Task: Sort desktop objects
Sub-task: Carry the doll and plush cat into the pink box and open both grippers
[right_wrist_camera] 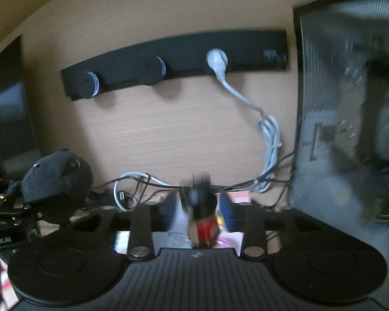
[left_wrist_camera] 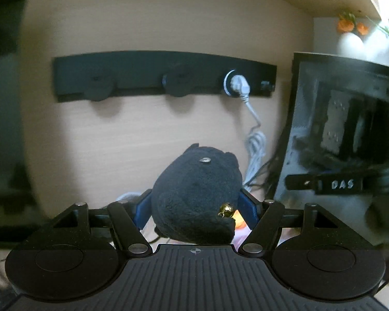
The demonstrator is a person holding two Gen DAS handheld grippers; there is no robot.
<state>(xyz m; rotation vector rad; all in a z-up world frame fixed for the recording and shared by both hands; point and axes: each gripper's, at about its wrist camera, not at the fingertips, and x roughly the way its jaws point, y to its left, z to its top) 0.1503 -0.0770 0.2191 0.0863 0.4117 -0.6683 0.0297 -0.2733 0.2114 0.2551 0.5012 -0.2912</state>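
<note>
My left gripper (left_wrist_camera: 195, 203) is shut on a black plush toy (left_wrist_camera: 197, 197) with a small gold bell, held up in front of the wooden back panel. The same toy (right_wrist_camera: 55, 178) and the left gripper (right_wrist_camera: 10, 207) show at the left of the right wrist view. My right gripper (right_wrist_camera: 198, 207) has a blurred small object (right_wrist_camera: 202, 217) between its blue fingers, dark on top with a red and white part below. Motion blur hides whether the fingers press on it.
A black power strip (left_wrist_camera: 163, 76) with a white plug (right_wrist_camera: 217, 62) is fixed on the wooden panel. White and black cables (right_wrist_camera: 269, 150) hang and trail below. A dark computer case (right_wrist_camera: 345, 129) stands at the right, a dark monitor (left_wrist_camera: 2, 103) at the left. Pink and white papers (right_wrist_camera: 236, 197) lie under the right gripper.
</note>
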